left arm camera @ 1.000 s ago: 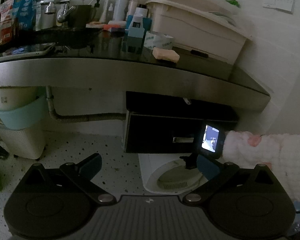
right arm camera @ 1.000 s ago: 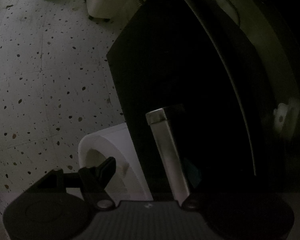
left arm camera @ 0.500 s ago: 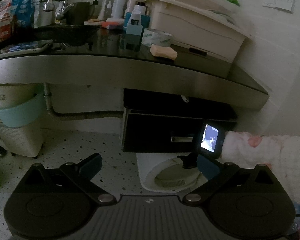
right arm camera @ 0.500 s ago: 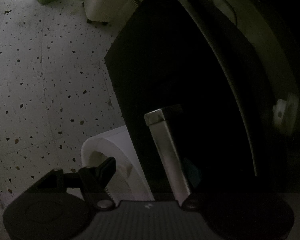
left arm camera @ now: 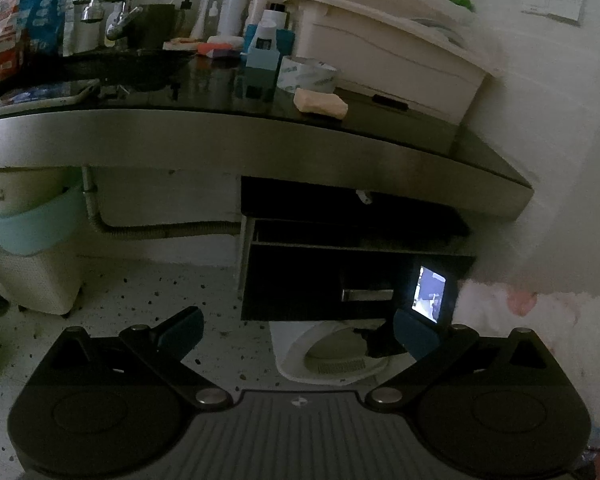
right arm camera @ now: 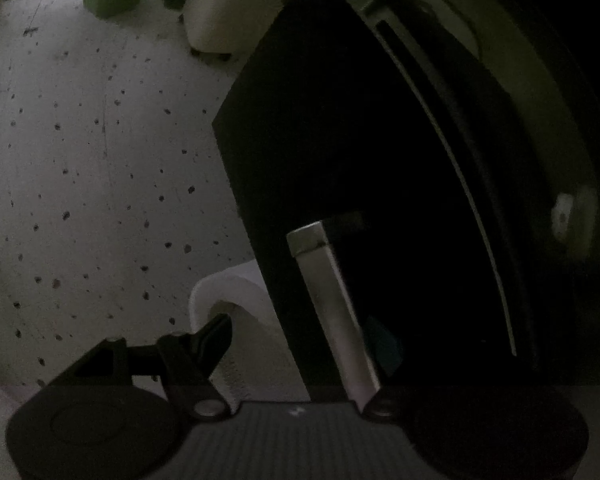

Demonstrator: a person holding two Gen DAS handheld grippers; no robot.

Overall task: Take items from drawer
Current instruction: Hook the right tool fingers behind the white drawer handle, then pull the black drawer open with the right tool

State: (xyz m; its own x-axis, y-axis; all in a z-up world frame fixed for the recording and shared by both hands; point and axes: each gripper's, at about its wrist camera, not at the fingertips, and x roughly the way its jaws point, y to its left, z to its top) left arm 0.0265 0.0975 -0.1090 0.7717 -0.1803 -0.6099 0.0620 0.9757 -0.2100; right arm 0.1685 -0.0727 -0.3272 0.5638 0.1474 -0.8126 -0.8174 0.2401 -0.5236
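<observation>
Hooking one finger behind the metal handle, the right gripper stood spread, its other finger out in front of the black drawer; whether the inner finger pressed the bar I could not tell in the dark. That drawer sat under the counter, low and near the speckled floor, above a white bin. A narrow gap showed along its top edge in the left view, so it stood slightly out of its cabinet.

By my reading, the step in hand was moving the drawer by its handle. One moment could fit either drawing it open to reach the items or pushing it home after them; no items showed in either view, and the inside was too dark to read.

Either way the next move called for a straight run along the drawer's slide, square to its front.

The handle's long axis ran level across the drawer front, and the front faced the room. The left gripper hung back, wide open and empty, aimed at the drawer.
</observation>
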